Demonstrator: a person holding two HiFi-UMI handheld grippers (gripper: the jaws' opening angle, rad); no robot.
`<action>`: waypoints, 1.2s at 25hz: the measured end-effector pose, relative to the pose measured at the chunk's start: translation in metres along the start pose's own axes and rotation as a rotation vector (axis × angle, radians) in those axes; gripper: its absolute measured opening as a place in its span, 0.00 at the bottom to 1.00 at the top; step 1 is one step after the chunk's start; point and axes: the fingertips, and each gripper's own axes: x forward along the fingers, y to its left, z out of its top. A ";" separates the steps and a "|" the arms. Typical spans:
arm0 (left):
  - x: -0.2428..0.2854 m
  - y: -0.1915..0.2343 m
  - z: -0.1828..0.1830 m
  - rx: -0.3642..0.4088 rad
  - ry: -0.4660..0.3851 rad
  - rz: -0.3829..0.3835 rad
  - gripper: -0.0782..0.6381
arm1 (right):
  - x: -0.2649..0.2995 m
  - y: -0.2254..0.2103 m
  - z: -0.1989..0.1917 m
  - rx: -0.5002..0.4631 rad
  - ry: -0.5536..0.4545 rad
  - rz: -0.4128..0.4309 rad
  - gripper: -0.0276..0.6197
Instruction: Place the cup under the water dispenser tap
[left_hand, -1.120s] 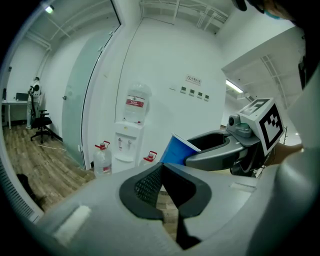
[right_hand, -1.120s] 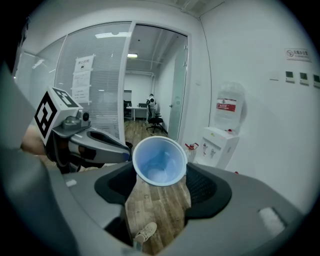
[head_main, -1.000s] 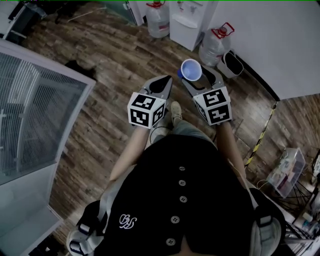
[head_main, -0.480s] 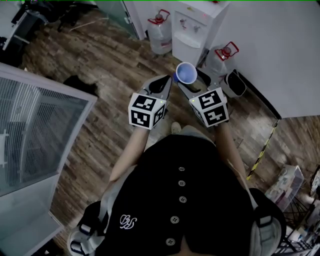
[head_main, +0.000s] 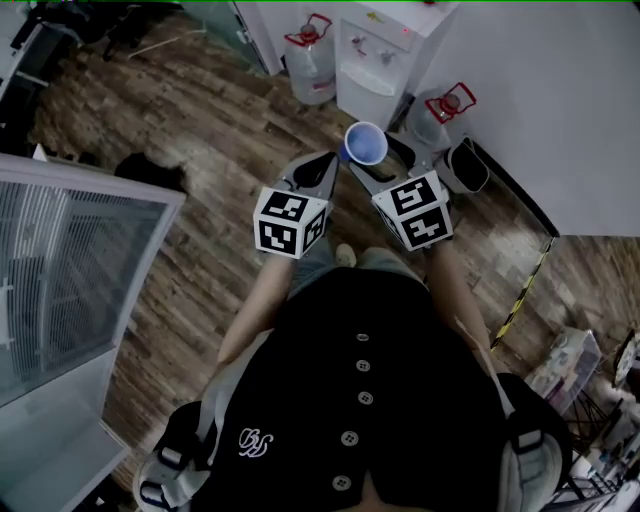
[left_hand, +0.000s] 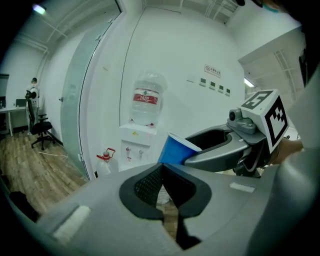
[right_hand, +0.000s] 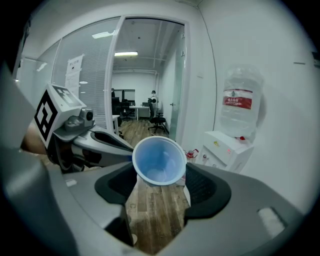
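As we have stepped nearer the dispenser (head_main: 372, 55), right claw (head_main: 374, 155) grips the cup (head_main: 363, 143); left claw (head_main: 322, 168) clenched, empty; placement nears.

Floor: wood-plank floor (head_main: 220, 140), dark brown, boards in staggered rows; a yellow-and-black striped strip (head_main: 527, 285) lies across it at the right.
Walls: plain white wall (head_main: 540, 90) at the right of the head view; small wall signs (left_hand: 212, 70) hang high on it in the left gripper view.
Partitions: glass partition (left_hand: 75, 100) meets the white wall at a corner; a glass door (right_hand: 177, 95) stands open onto an office beyond.
Slatted panel: white slatted panel (head_main: 70, 270) at the left of the head view; what it belongs to cannot be told.
Furniture: black office chair (left_hand: 40, 131) on the planks; desk (left_hand: 6, 112) at the far left edge.
Light: ceiling strip light (right_hand: 126, 53), lit, in the office beyond.
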 end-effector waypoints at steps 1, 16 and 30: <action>0.003 0.001 -0.001 -0.005 0.003 0.000 0.11 | 0.001 -0.002 -0.002 0.000 0.006 0.001 0.51; 0.050 0.058 0.015 -0.018 0.030 -0.034 0.11 | 0.050 -0.044 0.000 0.071 0.046 -0.057 0.51; 0.106 0.153 0.073 0.048 0.069 -0.185 0.11 | 0.148 -0.081 0.058 0.157 0.049 -0.159 0.51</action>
